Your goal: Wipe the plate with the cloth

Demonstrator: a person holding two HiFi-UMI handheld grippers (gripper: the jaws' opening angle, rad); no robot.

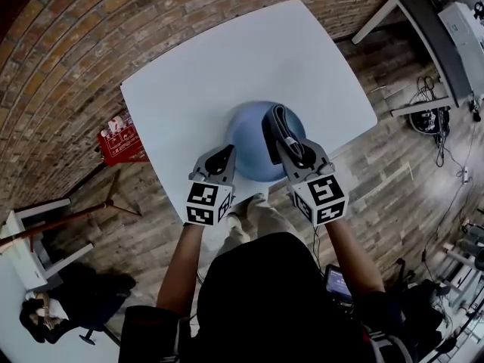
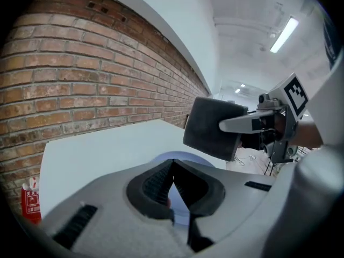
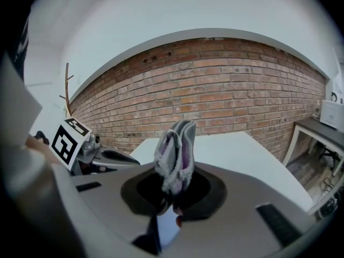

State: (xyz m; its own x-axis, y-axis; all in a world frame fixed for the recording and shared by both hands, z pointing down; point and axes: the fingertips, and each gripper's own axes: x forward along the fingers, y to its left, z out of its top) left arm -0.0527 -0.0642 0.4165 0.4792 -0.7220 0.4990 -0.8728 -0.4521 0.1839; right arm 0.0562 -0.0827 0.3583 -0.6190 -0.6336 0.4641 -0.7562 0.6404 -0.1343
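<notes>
Plate [image 1: 246, 141] awaits wiping: right gripper [image 1: 292, 148] clamps the folded cloth [image 1: 279, 125] above it; left gripper [image 1: 222, 157], jaws together, sits beside its rim. Next, the cloth must come down.

The light is bright and even. A ceiling strip lamp [image 2: 285, 35] glows in the left gripper view. All views bend strongly at edges, with dark corners.

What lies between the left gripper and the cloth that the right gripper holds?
The blue plate. In the head view, its bare surface fills the stretch between the left gripper and the cloth.
</notes>
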